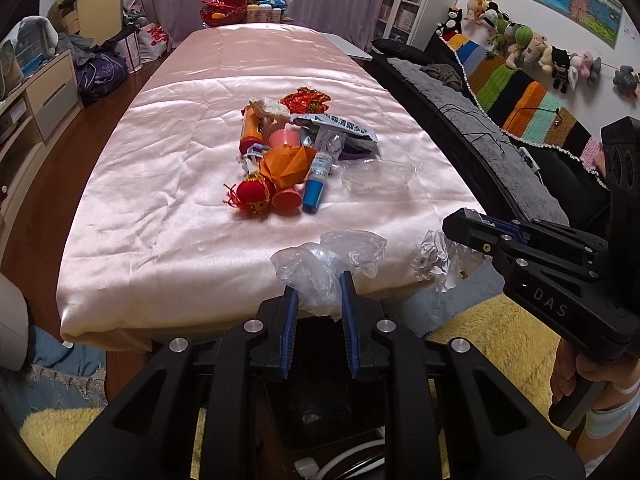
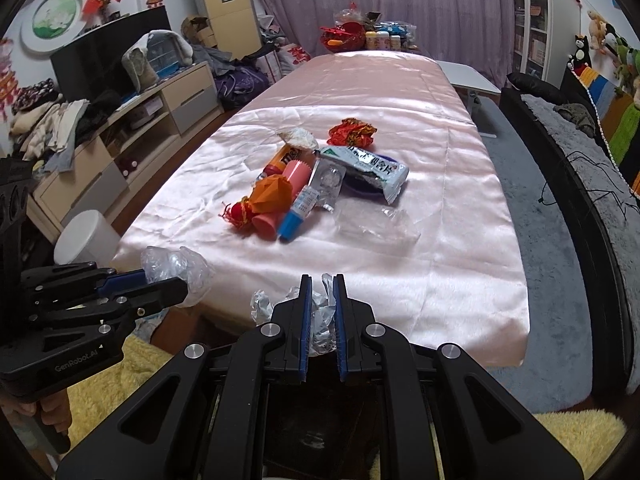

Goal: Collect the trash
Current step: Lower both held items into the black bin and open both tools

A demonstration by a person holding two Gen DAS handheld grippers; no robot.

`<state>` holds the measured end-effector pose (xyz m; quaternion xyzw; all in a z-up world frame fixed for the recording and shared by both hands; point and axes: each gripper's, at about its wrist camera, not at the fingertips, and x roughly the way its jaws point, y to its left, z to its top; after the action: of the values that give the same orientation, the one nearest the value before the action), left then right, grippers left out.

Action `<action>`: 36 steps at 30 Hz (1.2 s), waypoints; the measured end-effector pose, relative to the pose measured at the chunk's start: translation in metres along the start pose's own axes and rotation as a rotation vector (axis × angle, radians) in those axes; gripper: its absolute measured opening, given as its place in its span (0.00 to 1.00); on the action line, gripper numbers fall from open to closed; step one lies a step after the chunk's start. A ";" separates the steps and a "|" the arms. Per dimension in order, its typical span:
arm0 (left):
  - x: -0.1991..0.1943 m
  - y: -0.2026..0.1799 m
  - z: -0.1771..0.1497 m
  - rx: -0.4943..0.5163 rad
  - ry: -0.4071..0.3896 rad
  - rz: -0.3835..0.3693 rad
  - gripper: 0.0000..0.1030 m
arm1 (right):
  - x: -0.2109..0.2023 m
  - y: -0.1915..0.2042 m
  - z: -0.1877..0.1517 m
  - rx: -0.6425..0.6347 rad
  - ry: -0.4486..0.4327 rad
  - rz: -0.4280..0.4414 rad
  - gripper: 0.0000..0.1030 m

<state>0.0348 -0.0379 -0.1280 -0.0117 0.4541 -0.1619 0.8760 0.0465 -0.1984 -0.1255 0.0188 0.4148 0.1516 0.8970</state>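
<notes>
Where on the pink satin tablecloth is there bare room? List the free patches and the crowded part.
Free: the pink satin tablecloth between the central trash pile and the near edge, the strip along its left side, and the far stretch up to the red basket. Crowded: the pile itself, plus a clear plastic wrapper beside it on the right.

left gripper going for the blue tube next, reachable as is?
Probably not yet. The left gripper is shut on a clear plastic bag at the near table edge, so its jaws are full. The path to the blue tube looks open otherwise.
</notes>
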 end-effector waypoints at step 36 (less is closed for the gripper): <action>0.099 0.016 -0.105 -0.098 0.364 -0.030 0.33 | 0.086 -0.011 -0.091 0.155 0.342 0.076 0.37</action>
<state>0.0084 -0.0387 -0.2706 -0.0314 0.6122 -0.1520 0.7753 0.0336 -0.1925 -0.2507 0.0773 0.5707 0.1542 0.8028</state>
